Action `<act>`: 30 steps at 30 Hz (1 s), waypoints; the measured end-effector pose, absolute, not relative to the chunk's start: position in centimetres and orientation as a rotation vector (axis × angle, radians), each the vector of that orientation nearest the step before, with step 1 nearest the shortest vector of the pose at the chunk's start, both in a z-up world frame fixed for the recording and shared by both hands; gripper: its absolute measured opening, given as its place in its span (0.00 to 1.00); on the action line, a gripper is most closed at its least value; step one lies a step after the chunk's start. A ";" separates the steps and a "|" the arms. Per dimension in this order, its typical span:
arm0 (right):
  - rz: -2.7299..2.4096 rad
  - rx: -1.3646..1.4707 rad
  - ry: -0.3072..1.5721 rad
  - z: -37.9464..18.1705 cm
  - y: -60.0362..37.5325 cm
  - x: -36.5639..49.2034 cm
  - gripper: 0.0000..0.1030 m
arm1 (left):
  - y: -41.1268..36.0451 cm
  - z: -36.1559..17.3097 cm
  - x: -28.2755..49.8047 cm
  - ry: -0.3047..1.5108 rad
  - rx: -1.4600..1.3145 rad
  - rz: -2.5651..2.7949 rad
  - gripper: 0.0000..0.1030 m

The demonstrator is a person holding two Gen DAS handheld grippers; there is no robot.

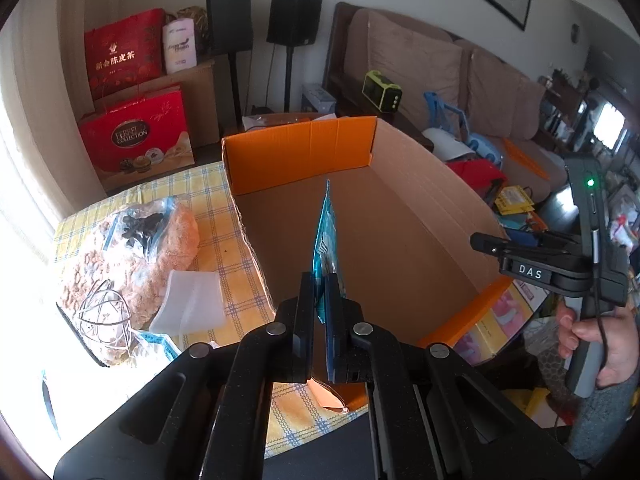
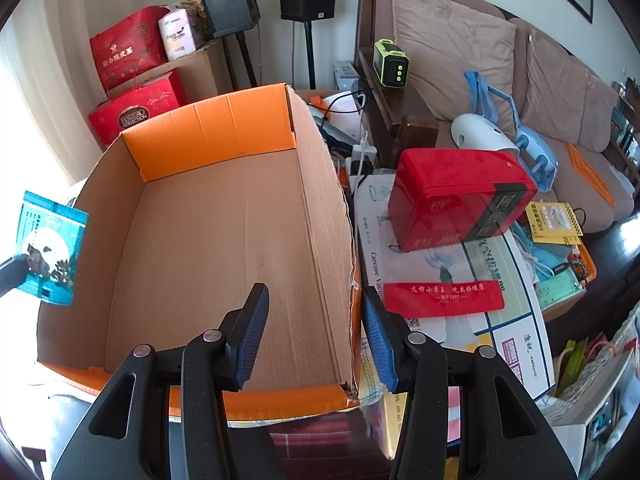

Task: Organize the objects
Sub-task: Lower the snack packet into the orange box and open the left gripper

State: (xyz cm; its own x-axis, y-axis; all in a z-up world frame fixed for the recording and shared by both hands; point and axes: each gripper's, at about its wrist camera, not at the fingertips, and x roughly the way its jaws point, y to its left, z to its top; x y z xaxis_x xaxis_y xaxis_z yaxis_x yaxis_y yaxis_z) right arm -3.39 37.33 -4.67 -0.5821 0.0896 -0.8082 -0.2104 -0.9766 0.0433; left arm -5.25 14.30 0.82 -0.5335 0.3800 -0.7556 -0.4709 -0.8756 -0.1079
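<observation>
L gripper [image 1: 320,296] is pinching teal packet [image 1: 326,236] edge-on, hanging over cardboard box [image 1: 400,248] interior near its L wall. R gripper [image 2: 314,332] is sitting wide open w/ nothing held, straddling box's R rim.

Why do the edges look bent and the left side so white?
Both views are fisheye, so the open cardboard box bows outward; in the left wrist view, window light washes out the yellow checked tablecloth; the right wrist view glares only along its left edge.

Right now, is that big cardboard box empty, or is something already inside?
Empty: the cardboard box shows only bare brown floor in both views. The blue packet is held above it in the left gripper, not inside.
</observation>
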 end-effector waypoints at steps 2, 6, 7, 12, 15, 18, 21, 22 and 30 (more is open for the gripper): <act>2.645 -1.341 0.203 -4.6 37.3 -3.3 0.45 | 15.0 0.3 -5.1 0.174 -1.152 2.374 0.04; 2.636 -1.344 0.186 -4.7 37.4 -3.3 0.33 | 16.2 -0.7 -5.2 0.232 -1.181 2.360 0.04; 2.634 -1.343 0.181 -4.8 37.5 -3.2 0.31 | 16.5 -0.9 -5.2 0.249 -1.190 2.360 0.04; 2.627 -1.337 0.177 -4.8 38.1 -2.9 0.18 | 17.1 -2.0 -5.0 0.252 -1.225 2.341 0.05; 2.626 -1.335 0.190 -4.8 38.4 -2.8 0.15 | 17.2 -2.1 -5.0 0.243 -1.230 2.326 0.08; 2.622 -1.331 0.187 -4.8 38.5 -2.7 0.10 | 17.0 -2.1 -5.0 0.208 -1.239 2.307 0.16; 2.621 -1.328 0.182 -4.8 38.6 -2.8 0.08 | 16.3 -1.5 -5.1 0.160 -1.235 2.310 0.26; 2.621 -1.328 0.182 -4.8 38.6 -2.8 0.08 | 15.9 -1.3 -5.2 0.142 -1.231 2.313 0.28; 2.623 -1.325 0.184 -4.8 38.6 -2.7 0.07 | 11.6 1.0 -5.4 0.062 -1.189 2.387 0.43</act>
